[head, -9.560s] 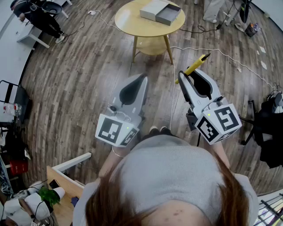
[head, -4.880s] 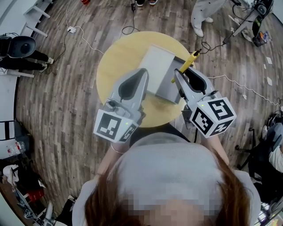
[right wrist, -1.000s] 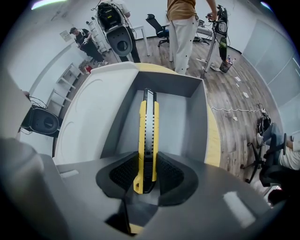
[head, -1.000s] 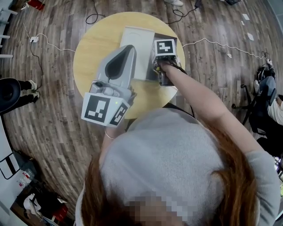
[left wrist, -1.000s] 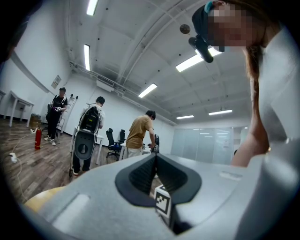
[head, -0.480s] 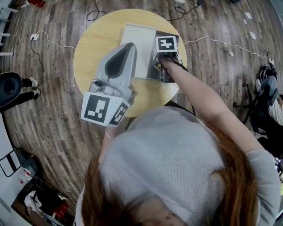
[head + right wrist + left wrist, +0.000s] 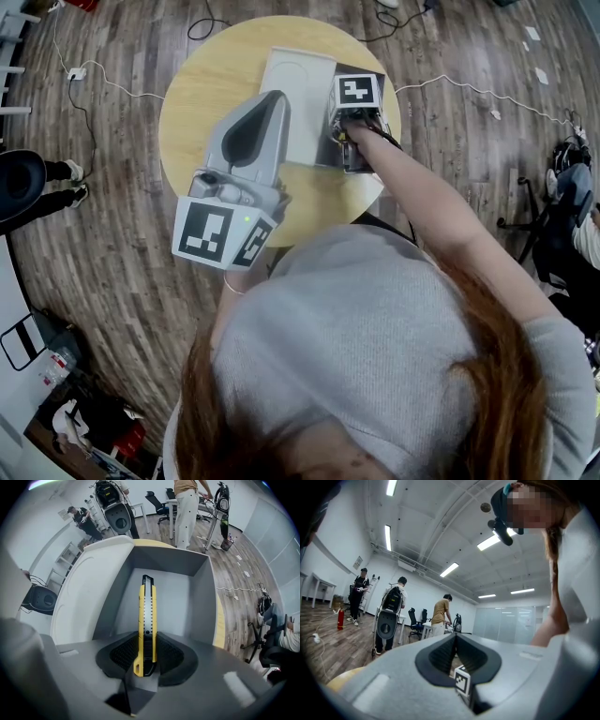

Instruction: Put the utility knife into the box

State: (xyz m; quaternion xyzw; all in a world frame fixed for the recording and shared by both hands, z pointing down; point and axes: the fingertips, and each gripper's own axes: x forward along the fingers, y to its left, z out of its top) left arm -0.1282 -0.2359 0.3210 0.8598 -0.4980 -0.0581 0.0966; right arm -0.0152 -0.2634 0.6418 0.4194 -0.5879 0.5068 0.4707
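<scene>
Nearby, white lid [image 7: 79, 592] beside grey box [image 7: 176, 597]

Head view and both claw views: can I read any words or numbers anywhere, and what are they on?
No words or numbers can be read anywhere.
Right marker cube: a black-and-white square pattern only, no letters.
Left marker cube: a pattern only as well.
Utility knife: no print shows.
Box: plain grey, no label.
</scene>
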